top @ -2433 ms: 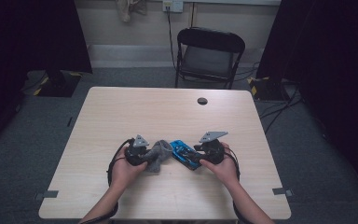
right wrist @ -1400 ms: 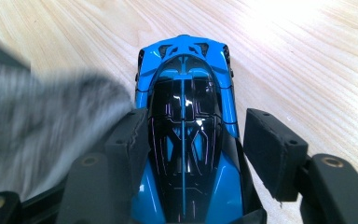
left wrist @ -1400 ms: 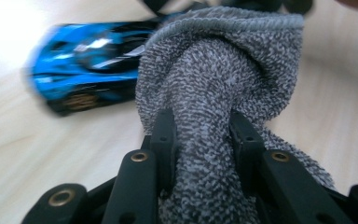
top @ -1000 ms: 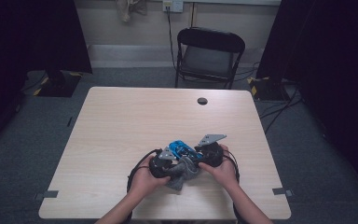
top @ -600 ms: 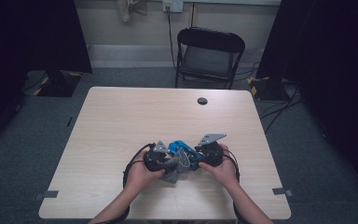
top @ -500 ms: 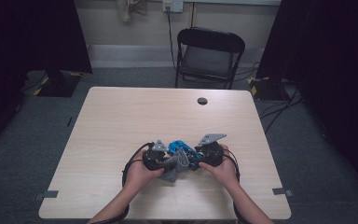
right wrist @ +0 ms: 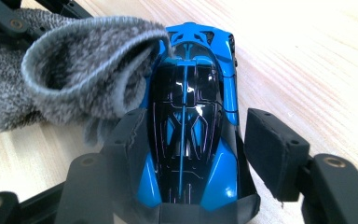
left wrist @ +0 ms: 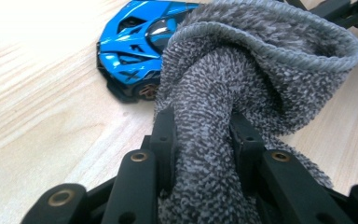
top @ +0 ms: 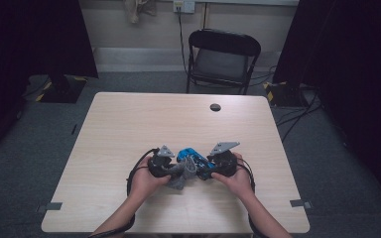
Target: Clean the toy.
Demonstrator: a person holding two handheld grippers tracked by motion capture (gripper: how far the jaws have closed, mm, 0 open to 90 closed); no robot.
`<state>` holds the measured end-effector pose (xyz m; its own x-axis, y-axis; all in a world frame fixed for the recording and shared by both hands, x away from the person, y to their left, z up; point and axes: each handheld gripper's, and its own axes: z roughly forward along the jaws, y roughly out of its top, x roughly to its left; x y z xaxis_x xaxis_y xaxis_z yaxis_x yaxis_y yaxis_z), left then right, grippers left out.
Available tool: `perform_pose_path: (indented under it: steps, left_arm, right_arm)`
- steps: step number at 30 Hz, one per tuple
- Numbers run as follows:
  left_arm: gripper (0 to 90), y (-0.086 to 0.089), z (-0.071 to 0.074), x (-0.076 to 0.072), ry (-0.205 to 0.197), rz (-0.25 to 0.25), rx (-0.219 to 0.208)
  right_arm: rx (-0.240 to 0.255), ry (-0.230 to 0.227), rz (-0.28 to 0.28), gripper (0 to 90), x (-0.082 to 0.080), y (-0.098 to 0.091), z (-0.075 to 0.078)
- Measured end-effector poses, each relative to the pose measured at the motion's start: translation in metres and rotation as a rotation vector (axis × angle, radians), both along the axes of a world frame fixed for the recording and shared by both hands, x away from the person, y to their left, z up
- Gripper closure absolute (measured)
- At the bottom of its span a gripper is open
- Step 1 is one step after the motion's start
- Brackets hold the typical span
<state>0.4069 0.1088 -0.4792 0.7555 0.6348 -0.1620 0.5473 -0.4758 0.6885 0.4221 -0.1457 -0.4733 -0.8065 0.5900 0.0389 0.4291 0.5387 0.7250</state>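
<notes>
Since a second earlier, the left hand-held gripper (top: 171, 171) had slid leftward, jaws pinching the grey cloth (left wrist: 242, 84), whose folded edge draped over the blue toy car (right wrist: 191, 126); the right hand-held gripper (top: 209, 171) clasped that car against the counter (top: 129, 129)

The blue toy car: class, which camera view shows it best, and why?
The right gripper view: the blue toy car lies lengthwise between the right gripper's jaws, roof up. In the left gripper view the grey cloth hides half of it; the high view shows a small blue patch.
</notes>
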Motion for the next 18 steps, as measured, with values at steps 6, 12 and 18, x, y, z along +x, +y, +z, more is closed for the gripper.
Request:
perform_pose_path:
  steps: [6,12,18]
  left_arm:
    - [68.1,0.01,-0.001,0.005,-0.003,0.048,0.004]
    - [68.1,0.019,0.0,0.012,-0.005,0.088,0.021]
    - [68.1,0.025,0.0,0.019,-0.008,0.123,0.022]
  right_arm:
    - [0.001,-0.003,0.0,40.4,-0.001,0.0,0.0]
    - [0.001,-0.001,0.0,40.3,-0.001,-0.001,0.0]
    - [-0.001,0.001,0.0,40.3,-0.001,-0.002,0.0]
